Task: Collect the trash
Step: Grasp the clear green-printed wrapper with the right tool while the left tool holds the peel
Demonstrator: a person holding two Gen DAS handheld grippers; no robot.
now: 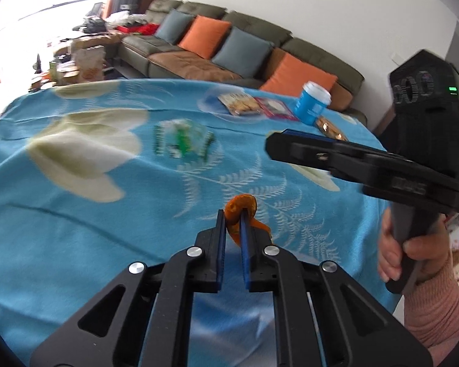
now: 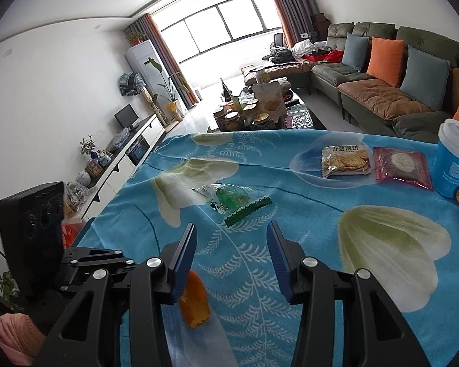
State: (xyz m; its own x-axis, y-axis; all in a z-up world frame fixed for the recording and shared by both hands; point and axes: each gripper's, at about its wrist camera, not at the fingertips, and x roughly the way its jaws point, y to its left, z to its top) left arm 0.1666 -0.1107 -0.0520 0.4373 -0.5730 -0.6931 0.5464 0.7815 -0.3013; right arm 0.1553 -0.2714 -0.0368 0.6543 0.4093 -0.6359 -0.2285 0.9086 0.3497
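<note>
White walls, bright window (image 2: 226, 27), green sofa (image 2: 382, 91), possibly tiled floor.

Both grippers are matte black with cut-out triangular linkage arms, round silver pivot screws and ribbed blue pads lining the fingers (image 2: 185, 260). The right gripper (image 1: 272, 148) carries a boxy black housing with a green indicator light. The right hand (image 1: 413, 250) shows bare skin and a pink knit sleeve.

The blue floral tablecloth (image 1: 76, 229) is viewed low and close from the left wrist, facing the sofa (image 1: 229, 58). From the right wrist it is viewed toward the window (image 2: 223, 27). The green wrapper (image 1: 183, 143), somewhat blurred, is shared.
</note>
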